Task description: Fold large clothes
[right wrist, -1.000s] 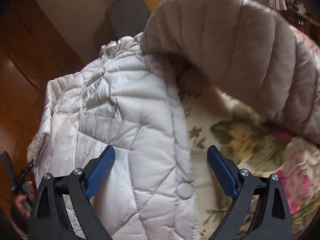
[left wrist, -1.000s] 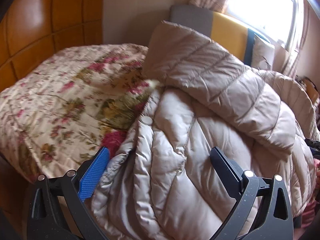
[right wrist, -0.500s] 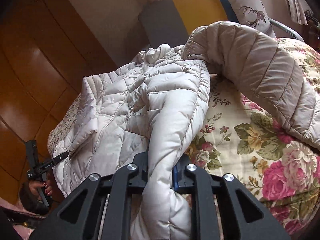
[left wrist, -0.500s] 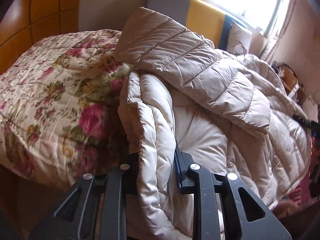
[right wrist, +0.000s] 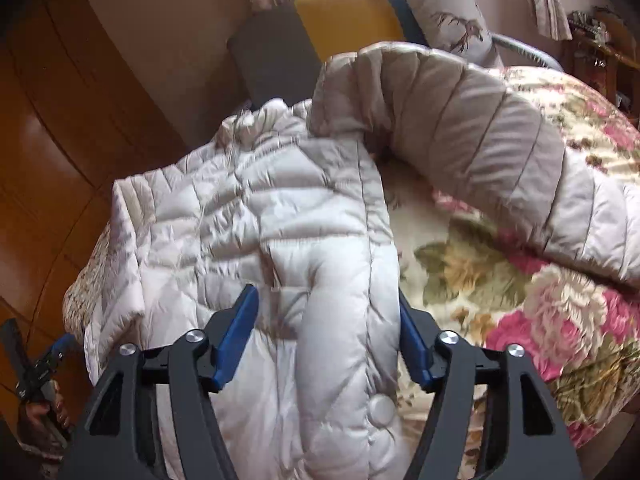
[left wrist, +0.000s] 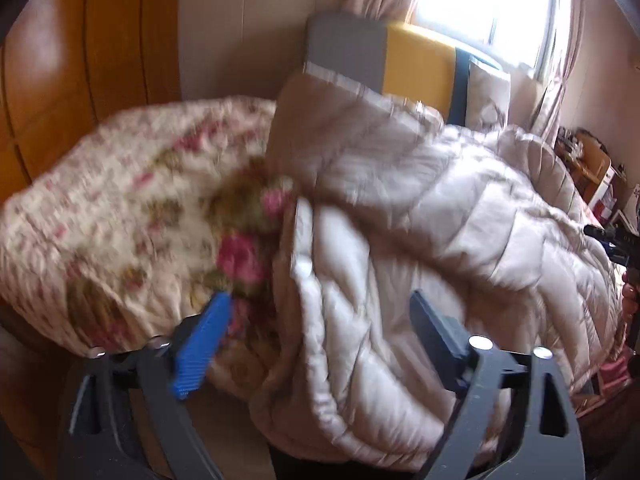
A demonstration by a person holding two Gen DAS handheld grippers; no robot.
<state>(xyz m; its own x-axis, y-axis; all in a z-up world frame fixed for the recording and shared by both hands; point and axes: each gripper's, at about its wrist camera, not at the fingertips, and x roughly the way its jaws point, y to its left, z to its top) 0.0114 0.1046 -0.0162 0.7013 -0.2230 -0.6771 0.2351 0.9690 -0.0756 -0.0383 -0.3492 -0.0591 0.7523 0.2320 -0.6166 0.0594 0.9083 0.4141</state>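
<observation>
A large beige quilted puffer jacket (left wrist: pixel 420 216) lies across a bed with a floral cover (left wrist: pixel 120 200). In the left wrist view my left gripper (left wrist: pixel 320 332) is open, its jaws wide apart on either side of the jacket's hem edge. In the right wrist view my right gripper (right wrist: pixel 326 344) is open, jaws spread around the jacket's (right wrist: pixel 248 216) front edge with a snap button (right wrist: pixel 380 408). One sleeve (right wrist: pixel 480 120) lies stretched over the floral cover (right wrist: pixel 540 320). The left wrist view is motion-blurred.
A grey, yellow and blue headboard (left wrist: pixel 400 68) and a pillow (right wrist: pixel 452 20) stand at the bed's head. Wooden wall panels (left wrist: pixel 80 60) run on one side. A bright window (left wrist: pixel 492 4) with curtains is behind. A cluttered shelf (left wrist: pixel 588 160) stands at the far side.
Half a second ago both grippers were shut on folds of the jacket's edge. Now both have opened and let the fabric go; the jacket lies back on the bed.
</observation>
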